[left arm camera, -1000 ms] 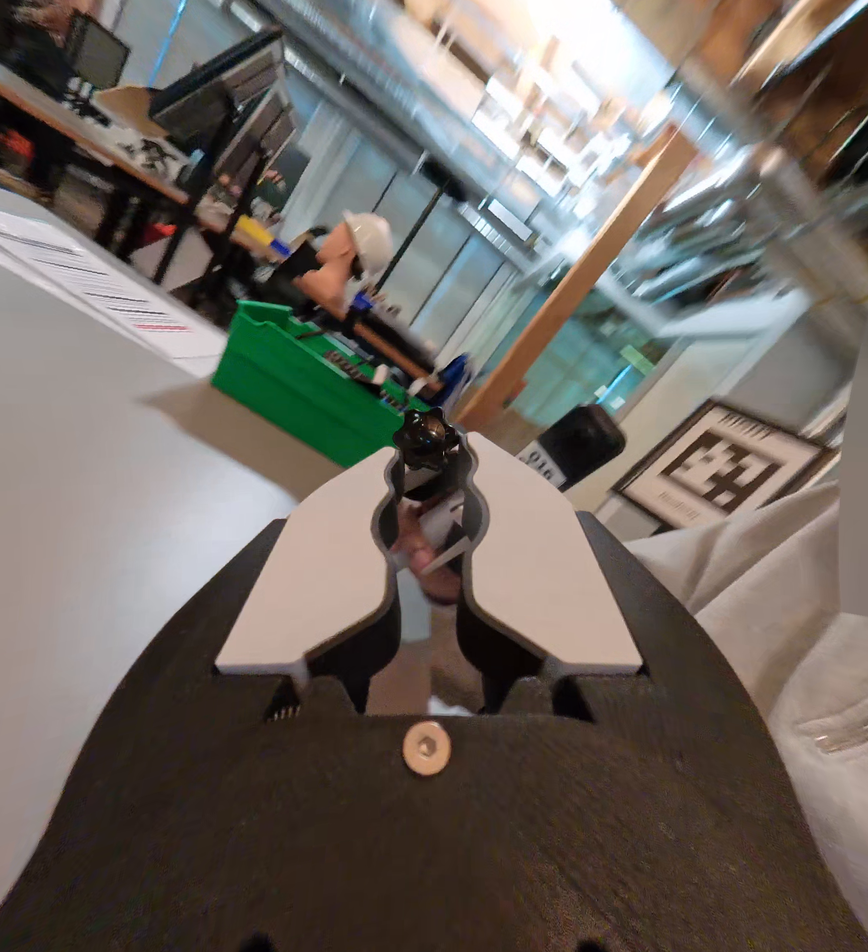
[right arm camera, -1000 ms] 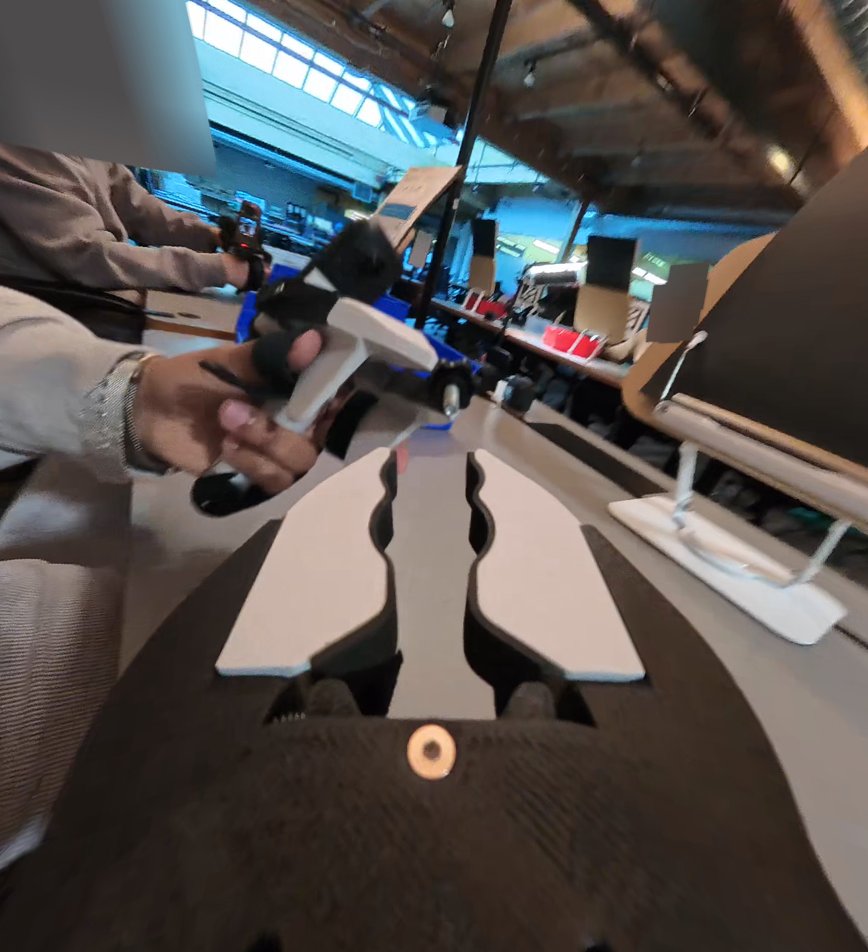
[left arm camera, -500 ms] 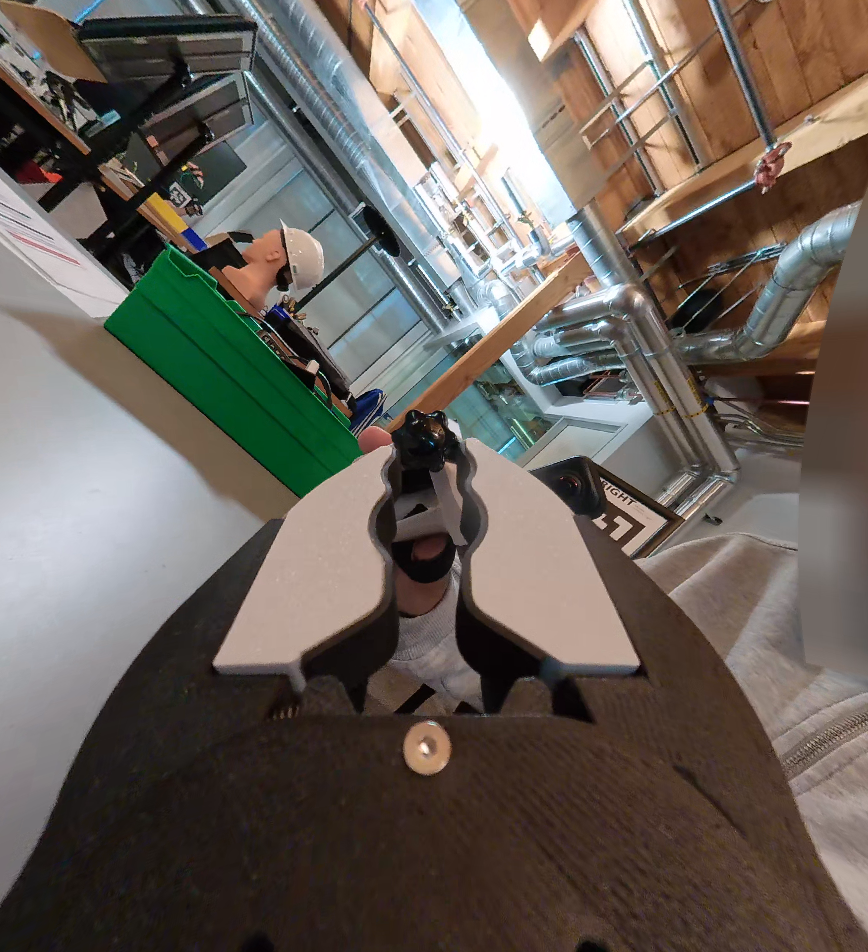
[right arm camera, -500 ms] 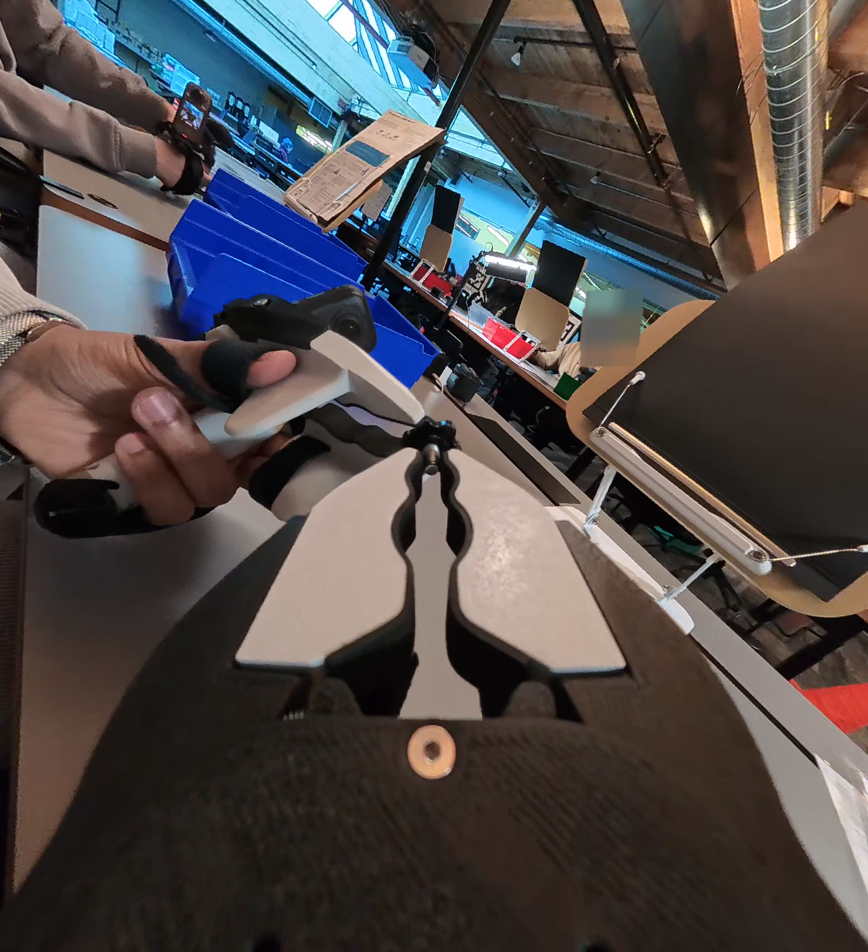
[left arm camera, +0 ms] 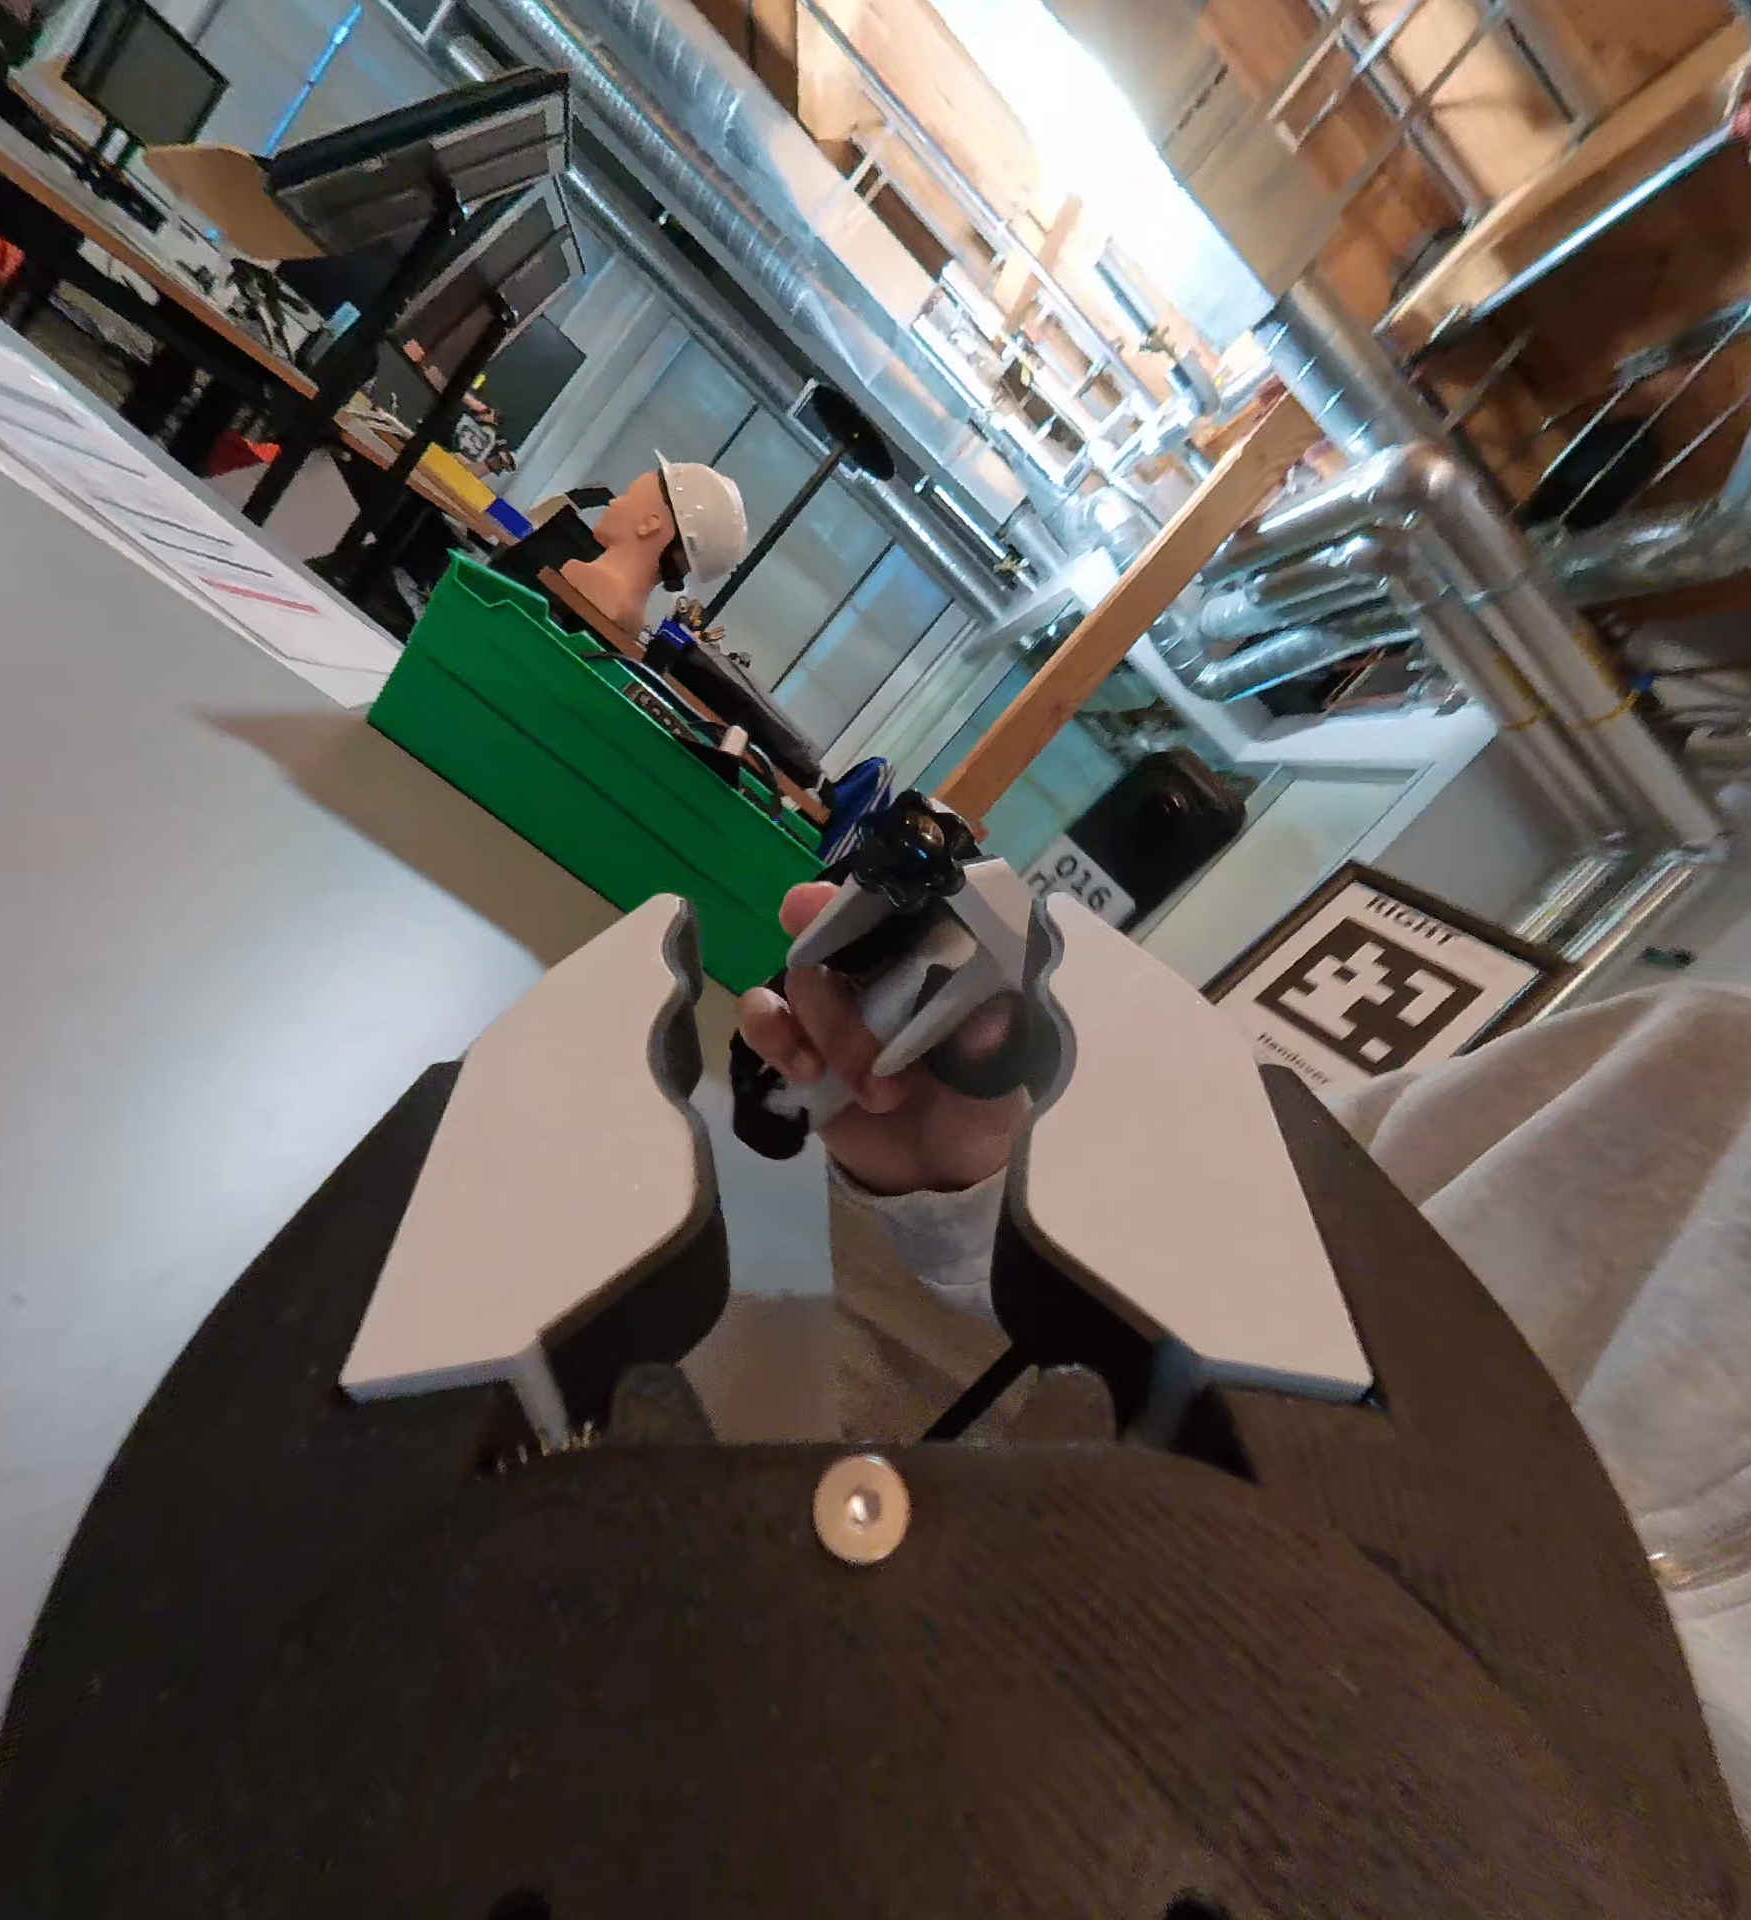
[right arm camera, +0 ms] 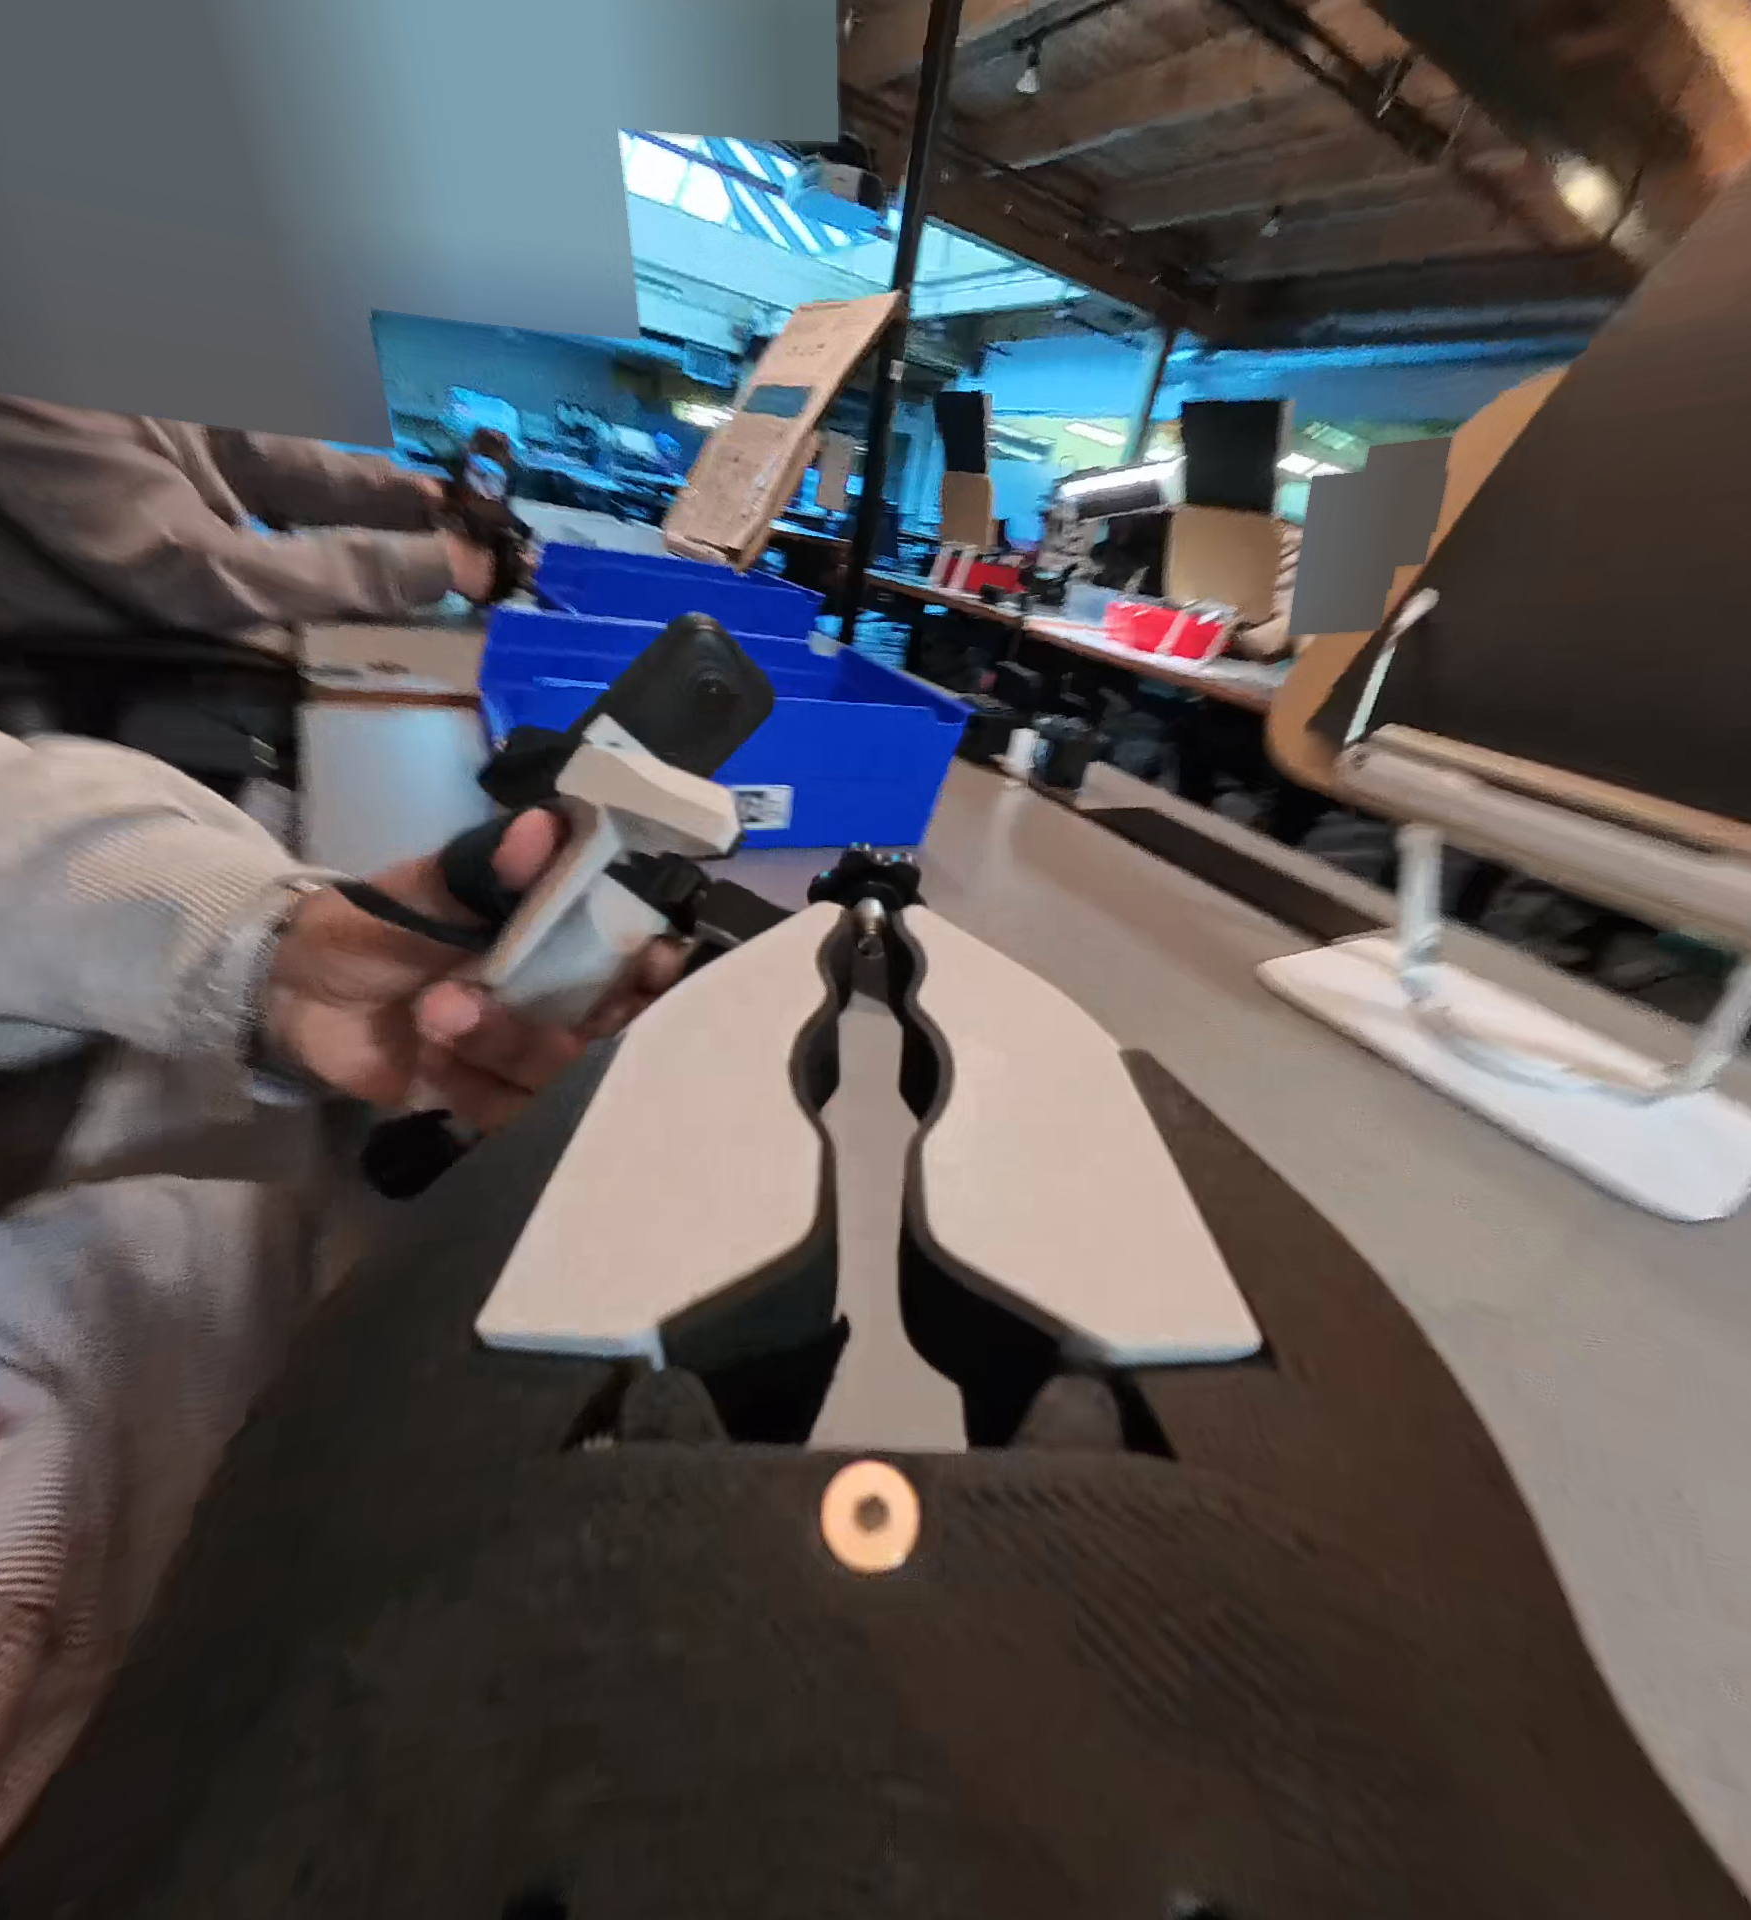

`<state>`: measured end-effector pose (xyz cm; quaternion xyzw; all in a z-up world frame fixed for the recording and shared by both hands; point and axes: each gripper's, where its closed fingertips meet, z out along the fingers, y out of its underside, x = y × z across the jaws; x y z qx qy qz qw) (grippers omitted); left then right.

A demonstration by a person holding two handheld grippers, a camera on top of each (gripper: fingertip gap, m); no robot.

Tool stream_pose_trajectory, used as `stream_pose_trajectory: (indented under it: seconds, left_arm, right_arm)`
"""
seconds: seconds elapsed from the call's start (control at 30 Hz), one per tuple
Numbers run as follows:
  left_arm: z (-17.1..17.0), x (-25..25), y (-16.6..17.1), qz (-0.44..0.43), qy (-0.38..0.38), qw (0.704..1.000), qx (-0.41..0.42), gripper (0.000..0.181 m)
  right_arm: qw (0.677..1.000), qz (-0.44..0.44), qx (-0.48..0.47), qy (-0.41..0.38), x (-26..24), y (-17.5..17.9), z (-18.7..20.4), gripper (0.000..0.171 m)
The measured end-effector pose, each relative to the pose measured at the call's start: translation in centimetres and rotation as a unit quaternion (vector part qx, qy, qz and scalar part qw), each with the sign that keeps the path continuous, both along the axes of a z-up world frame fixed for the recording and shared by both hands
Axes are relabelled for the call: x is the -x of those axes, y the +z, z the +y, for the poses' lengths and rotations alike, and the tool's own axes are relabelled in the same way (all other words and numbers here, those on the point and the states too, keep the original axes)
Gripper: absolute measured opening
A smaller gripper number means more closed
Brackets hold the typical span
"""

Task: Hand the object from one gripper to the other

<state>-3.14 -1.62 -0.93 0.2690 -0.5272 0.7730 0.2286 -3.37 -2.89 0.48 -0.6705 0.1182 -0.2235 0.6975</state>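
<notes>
The object is a small screw with a black star knob (right arm camera: 866, 868) and a metal shaft. My right gripper (right arm camera: 869, 916) is shut on its shaft, with the knob sticking out past the fingertips. In the left wrist view my left gripper (left arm camera: 860, 930) is open and empty. Just ahead of it, the right gripper's white fingers (left arm camera: 985, 935) hold the black knob (left arm camera: 907, 852), with a hand (left arm camera: 881, 1101) behind. In the right wrist view the left gripper (right arm camera: 642, 821) is held by a hand (right arm camera: 383, 997), to the left of the screw and apart from it.
Both grippers are above a grey table (right arm camera: 1214, 1039). A green bin (left arm camera: 580, 748) stands at its far edge in the left wrist view. A blue bin (right arm camera: 840, 748) and a white stand (right arm camera: 1525, 1070) holding a black board show in the right wrist view. A person's sleeve (left arm camera: 1577, 1195) is at right.
My left gripper has opened and let go of the screw. The right gripper, open one second ago, shut on the shaft and now holds the screw alone. The two grippers have drawn slightly apart.
</notes>
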Motion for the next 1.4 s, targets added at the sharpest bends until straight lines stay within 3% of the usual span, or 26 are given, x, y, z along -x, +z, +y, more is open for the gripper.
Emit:
stream_pose_trajectory:
  seconds: [0.03, 0.17, 0.4, 0.83, 1.03, 1.17, 1.23, 1.33, 1.4]
  left_arm:
    - [0.1, 0.0, 0.0, -0.013, 0.002, 1.000, -0.009, 0.060]
    - [-0.1, 0.5, -0.5, -0.064, 0.002, 0.997, -0.049, 0.059]
    - [-0.7, 2.0, -0.5, -0.136, -0.017, 0.987, -0.083, 0.054]
    - [-0.5, 2.8, -0.5, -0.155, -0.040, 0.983, -0.092, 0.023]
    - [-0.6, 2.6, -0.7, -0.145, -0.041, 0.984, -0.095, 0.023]
    - [0.0, 2.0, 0.2, -0.093, -0.041, 0.994, -0.043, 0.023]
    - [0.4, 1.8, 1.3, -0.026, -0.054, 0.998, 0.030, 0.022]
    - [1.4, 1.2, 2.6, 0.090, -0.081, 0.980, 0.160, 0.023]
    - [1.5, 1.0, 2.4, 0.131, -0.091, 0.969, 0.190, 0.023]
  right_arm:
    - [0.999, 0.039, -0.020, 0.025, 0.1, -0.1, 0.0, 0.006]
    - [0.980, 0.151, -0.080, 0.103, 0.4, -0.3, -0.1, 0.006]
    - [0.945, 0.241, -0.110, 0.190, 1.5, -0.7, 0.5, 0.006]
    - [0.940, 0.256, -0.082, 0.211, 2.1, -1.5, 1.1, 0.006]
    - [0.947, 0.233, -0.087, 0.205, 1.9, -1.6, 1.0, 0.006]
    - [0.968, 0.168, -0.104, 0.156, 0.7, -1.1, 0.7, 0.051]
    - [0.976, 0.129, -0.118, 0.132, 0.3, -0.3, 0.3, 0.068]
    - [0.985, 0.074, -0.117, 0.103, 0.4, 0.5, 0.1, 0.073]
    - [0.990, 0.040, -0.102, 0.087, 0.6, 0.8, 0.2, 0.073]
